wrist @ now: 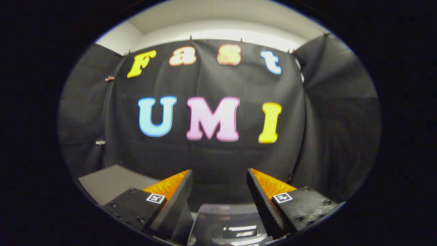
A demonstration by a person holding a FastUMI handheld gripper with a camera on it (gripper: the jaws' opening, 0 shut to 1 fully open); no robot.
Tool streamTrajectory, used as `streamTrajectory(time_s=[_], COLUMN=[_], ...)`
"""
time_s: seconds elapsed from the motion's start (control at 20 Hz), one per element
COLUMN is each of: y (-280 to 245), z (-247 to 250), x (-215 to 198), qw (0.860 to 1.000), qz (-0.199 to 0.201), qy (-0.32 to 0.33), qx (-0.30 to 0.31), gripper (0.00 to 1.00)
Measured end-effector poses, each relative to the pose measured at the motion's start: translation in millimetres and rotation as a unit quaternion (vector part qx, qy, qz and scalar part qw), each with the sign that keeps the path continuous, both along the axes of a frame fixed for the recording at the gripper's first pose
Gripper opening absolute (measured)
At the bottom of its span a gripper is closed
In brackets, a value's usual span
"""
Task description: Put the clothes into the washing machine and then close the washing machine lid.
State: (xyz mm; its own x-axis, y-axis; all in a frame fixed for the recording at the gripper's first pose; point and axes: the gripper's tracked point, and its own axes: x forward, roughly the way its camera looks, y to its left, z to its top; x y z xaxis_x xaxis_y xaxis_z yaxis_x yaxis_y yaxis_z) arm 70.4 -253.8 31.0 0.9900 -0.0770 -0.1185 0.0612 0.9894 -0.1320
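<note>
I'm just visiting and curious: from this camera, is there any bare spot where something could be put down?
One bare patch shows: the grey surface beside the left finger, bordered behind by the black cloth wall. The gripper has its jaws open with nothing in the gap, so a hand could pass there. Just below them sits a glossy translucent lid-like panel, the one crowded place.
</note>
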Motion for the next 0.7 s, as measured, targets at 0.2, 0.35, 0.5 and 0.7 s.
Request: streamTrajectory(time_s=[0.2,0.35,0.5,0.7], y=[48.6,66.5,84.9,109.6], z=[50.7,32.6,33.0,15.4], x=[-11.4,-27.3,-34.9,-38.3], qw=[0.996,0.998,0.998,0.997], qz=[0.035,0.047,0.053,0.074], qy=[-0.078,-0.031,-0.031,-0.016], qx=[-0.024,-0.009,-0.004,-0.012], gripper=[0.98,0.98,0.98,0.98])
